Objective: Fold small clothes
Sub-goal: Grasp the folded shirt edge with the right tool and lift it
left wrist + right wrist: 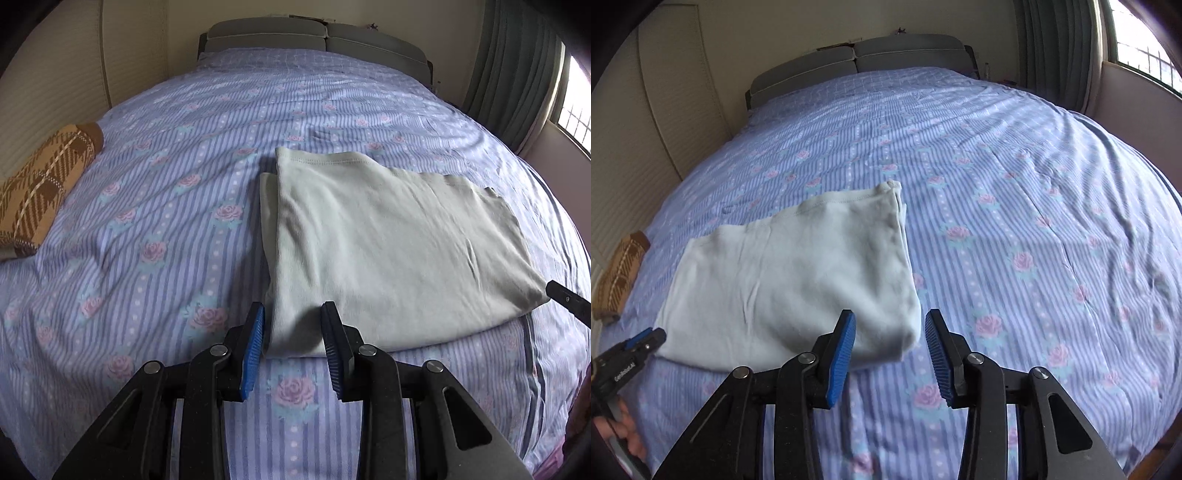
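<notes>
A pale green garment [388, 251] lies folded into a flat rectangle on the bed; the right wrist view shows it too [790, 280]. My left gripper [293, 314] stands open at its near left corner, and that corner shows in the gap between the blue pads, which do not press on it. My right gripper [891, 321] is open at the near right corner, with the rounded fold between its fingers and no pad touching it. Each gripper's tip also shows in the other's view: the right gripper [565, 295], and the left gripper [639, 343] held by a hand [628, 435].
The bed sheet [166, 221] is blue-striped with pink roses and slightly wrinkled. A brown plaid folded cloth [40, 184] lies at the bed's left edge by the wall. A grey headboard [314, 37] stands at the far end; a curtain [513, 74] and a window are on the right.
</notes>
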The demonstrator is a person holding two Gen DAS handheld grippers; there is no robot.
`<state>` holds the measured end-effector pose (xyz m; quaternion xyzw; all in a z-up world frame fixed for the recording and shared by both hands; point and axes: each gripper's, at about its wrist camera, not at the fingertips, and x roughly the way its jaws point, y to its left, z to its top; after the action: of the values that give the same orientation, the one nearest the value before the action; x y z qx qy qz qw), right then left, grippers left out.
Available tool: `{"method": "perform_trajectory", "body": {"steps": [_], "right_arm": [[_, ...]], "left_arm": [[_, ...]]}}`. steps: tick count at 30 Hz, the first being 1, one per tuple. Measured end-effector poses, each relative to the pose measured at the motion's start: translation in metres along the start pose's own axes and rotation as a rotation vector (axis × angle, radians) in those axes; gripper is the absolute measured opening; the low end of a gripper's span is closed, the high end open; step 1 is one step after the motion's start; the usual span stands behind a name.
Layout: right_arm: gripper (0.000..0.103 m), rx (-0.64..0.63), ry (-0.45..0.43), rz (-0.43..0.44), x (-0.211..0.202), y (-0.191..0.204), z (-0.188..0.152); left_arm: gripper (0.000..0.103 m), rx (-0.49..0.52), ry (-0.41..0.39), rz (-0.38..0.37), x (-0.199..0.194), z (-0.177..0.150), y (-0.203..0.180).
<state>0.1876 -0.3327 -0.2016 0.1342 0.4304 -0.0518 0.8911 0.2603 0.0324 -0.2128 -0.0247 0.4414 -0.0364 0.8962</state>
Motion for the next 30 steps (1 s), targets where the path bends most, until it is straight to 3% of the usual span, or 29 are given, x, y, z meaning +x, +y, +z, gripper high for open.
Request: {"method": "perform_trajectory", "body": {"steps": [5, 8, 12, 15, 17, 19, 21, 26, 30], "right_arm": [[0.031, 0.034, 0.036, 0.048, 0.016, -0.014, -0.004], [0.013, 0.053, 0.067, 0.107, 0.026, -0.017, -0.006], [0.007, 0.002, 0.091, 0.004, 0.026, -0.011, -0.010], [0.007, -0.027, 0.105, -0.023, 0.025, -0.005, -0.011], [0.008, -0.023, 0.095, -0.002, 0.022, -0.004, -0.009], [0.020, 0.012, 0.083, 0.023, 0.015, -0.007, -0.009], [0.038, 0.050, 0.054, 0.055, 0.005, -0.011, -0.011], [0.038, 0.144, 0.030, 0.140, -0.010, -0.016, -0.025], [0.038, 0.294, 0.084, 0.261, 0.008, -0.030, -0.036]], "left_arm": [[0.031, -0.020, 0.002, 0.013, 0.008, -0.002, 0.001], [0.031, -0.026, 0.009, 0.014, 0.011, -0.004, 0.002], [0.031, -0.021, 0.015, 0.021, 0.009, -0.006, 0.001], [0.031, -0.022, 0.021, 0.026, 0.010, -0.010, 0.002], [0.031, -0.032, 0.022, 0.022, 0.008, -0.010, 0.003], [0.031, -0.039, 0.016, 0.019, 0.003, -0.010, 0.004], [0.031, -0.047, 0.008, 0.015, -0.003, -0.011, 0.005], [0.031, -0.039, -0.017, 0.007, -0.020, -0.012, -0.001], [0.031, -0.042, -0.013, 0.001, -0.023, -0.012, -0.005]]}}
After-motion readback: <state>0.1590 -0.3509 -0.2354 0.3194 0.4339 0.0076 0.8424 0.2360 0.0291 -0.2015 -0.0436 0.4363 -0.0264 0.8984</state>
